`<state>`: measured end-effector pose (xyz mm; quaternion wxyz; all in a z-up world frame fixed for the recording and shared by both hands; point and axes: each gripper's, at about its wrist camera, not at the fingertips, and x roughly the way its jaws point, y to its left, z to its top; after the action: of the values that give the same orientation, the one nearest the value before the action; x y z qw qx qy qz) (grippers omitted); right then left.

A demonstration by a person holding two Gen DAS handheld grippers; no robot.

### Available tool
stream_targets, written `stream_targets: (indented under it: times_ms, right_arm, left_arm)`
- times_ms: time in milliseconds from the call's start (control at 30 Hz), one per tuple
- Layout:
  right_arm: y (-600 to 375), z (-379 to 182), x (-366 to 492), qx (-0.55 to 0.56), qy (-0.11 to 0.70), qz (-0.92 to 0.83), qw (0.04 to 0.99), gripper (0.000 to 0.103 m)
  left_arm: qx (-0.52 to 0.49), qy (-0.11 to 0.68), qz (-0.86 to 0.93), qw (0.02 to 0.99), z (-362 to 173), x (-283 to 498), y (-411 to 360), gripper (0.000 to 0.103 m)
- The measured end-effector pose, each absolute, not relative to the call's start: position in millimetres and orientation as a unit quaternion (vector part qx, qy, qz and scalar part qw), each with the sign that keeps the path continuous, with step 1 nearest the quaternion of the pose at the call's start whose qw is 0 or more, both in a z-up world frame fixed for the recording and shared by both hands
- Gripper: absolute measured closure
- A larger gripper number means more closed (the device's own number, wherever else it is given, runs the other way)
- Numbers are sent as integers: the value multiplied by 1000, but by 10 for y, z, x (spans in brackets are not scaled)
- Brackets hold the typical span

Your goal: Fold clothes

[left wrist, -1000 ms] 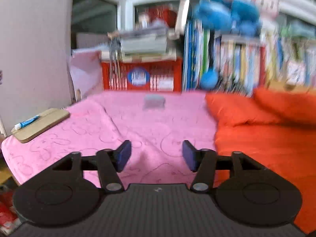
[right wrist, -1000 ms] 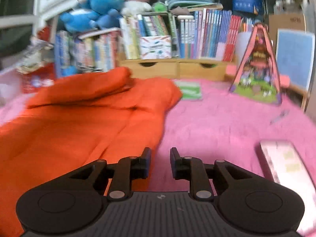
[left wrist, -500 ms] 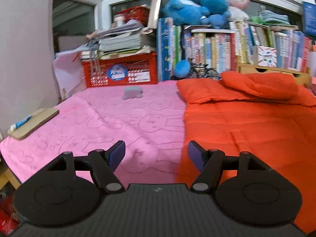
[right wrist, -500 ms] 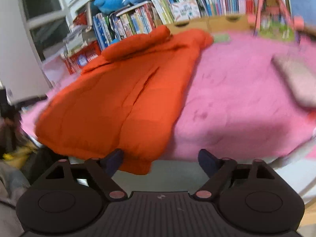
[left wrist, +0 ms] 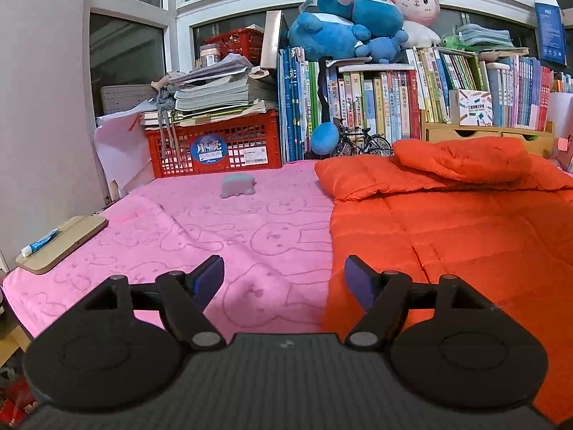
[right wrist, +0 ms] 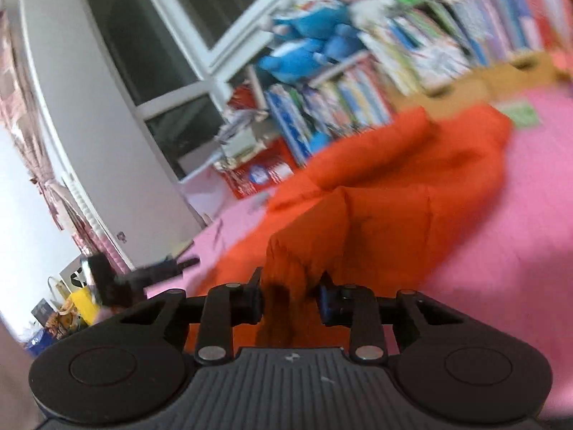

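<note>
An orange padded jacket (left wrist: 447, 229) lies spread on a pink bunny-print blanket (left wrist: 222, 240), with a folded part at its far end. My left gripper (left wrist: 284, 277) is open and empty, hovering over the blanket at the jacket's left edge. In the right wrist view my right gripper (right wrist: 290, 295) is shut on a bunched fold of the jacket's near hem (right wrist: 286, 268) and holds it raised; the rest of the jacket (right wrist: 412, 179) stretches away behind. The left gripper also shows there, at the far left (right wrist: 143, 276).
A wooden board with a small tube (left wrist: 57, 243) lies at the blanket's left edge. A small grey object (left wrist: 238, 185) sits near the back. A red crate (left wrist: 215, 147), book rows (left wrist: 376, 107) and plush toys (left wrist: 343, 18) line the back. A green item (right wrist: 523, 114) lies beyond the jacket.
My right gripper has closed on the jacket's near hem and tilted, lifting the fold. My left gripper has shifted right along the blanket towards the jacket's left edge, still open.
</note>
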<state>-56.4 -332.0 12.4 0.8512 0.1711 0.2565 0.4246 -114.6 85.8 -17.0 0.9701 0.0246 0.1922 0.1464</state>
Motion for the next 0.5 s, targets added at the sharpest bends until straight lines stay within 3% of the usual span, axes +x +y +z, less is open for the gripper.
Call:
stream_targets:
  times_ms: [267,500]
  right_arm:
    - [-2386,411,890,141,268,380,874,86]
    - [-2222,319,1558,151,274,282,907,88]
  left_arm:
    - [4,180,134,975,13,-1249,962,29]
    - [-111,94,-35,989,455,-1517,1227,23]
